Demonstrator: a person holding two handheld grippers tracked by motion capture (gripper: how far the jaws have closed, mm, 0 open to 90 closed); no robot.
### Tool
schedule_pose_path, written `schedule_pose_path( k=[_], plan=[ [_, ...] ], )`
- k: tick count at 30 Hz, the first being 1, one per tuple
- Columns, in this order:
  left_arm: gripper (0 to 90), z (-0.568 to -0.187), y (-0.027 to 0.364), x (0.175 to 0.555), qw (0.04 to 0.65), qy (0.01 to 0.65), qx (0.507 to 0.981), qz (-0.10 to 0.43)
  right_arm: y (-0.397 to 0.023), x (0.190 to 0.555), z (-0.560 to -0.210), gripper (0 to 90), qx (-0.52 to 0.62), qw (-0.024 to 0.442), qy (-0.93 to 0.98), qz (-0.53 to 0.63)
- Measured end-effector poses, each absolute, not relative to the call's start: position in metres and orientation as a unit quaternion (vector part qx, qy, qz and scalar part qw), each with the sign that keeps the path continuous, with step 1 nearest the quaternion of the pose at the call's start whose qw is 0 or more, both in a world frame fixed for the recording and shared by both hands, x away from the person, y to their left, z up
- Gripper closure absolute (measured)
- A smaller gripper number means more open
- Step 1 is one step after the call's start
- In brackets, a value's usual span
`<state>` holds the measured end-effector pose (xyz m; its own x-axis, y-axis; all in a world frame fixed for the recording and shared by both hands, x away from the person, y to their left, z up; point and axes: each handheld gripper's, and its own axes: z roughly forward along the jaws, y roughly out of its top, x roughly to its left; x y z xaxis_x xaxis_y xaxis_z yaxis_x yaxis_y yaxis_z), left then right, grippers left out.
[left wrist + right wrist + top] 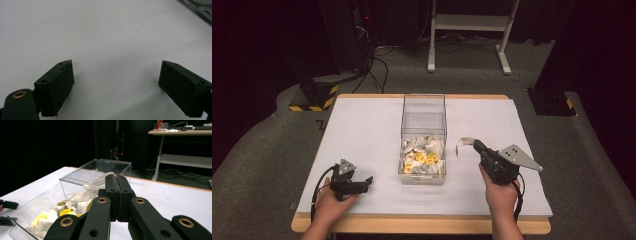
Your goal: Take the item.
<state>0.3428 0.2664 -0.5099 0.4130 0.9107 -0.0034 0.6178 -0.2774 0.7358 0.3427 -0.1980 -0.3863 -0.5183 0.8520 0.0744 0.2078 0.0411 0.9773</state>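
White tabletop [362, 150] spreads under both grippers, with dark floor and a desk frame beyond. Right gripper [475, 145] has its jaws pressed together on a thin, crinkled clear packet [464, 143]; in the right gripper view the packet [100, 181] pokes out past the closed tips, raised above the table. Left gripper [368, 181] rests low on the surface with its jaws spread wide and nothing between them, bare white table showing in the gap. Between the two grippers, just left of the right one's tips, stands a clear plastic box [424, 105]. Its near half holds a heap of white and yellow packets [422, 157]; its far half looks bare.
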Motion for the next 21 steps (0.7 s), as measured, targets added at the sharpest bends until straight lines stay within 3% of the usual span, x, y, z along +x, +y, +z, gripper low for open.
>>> schedule_pose_path(
  k=[21],
  plan=[
    [13.1,-0.510,0.267,0.343,0.339,0.497,0.769,0.216,-0.234,0.337,-0.392,89.7,0.438,0.304,0.645,0.548]
  ],
)
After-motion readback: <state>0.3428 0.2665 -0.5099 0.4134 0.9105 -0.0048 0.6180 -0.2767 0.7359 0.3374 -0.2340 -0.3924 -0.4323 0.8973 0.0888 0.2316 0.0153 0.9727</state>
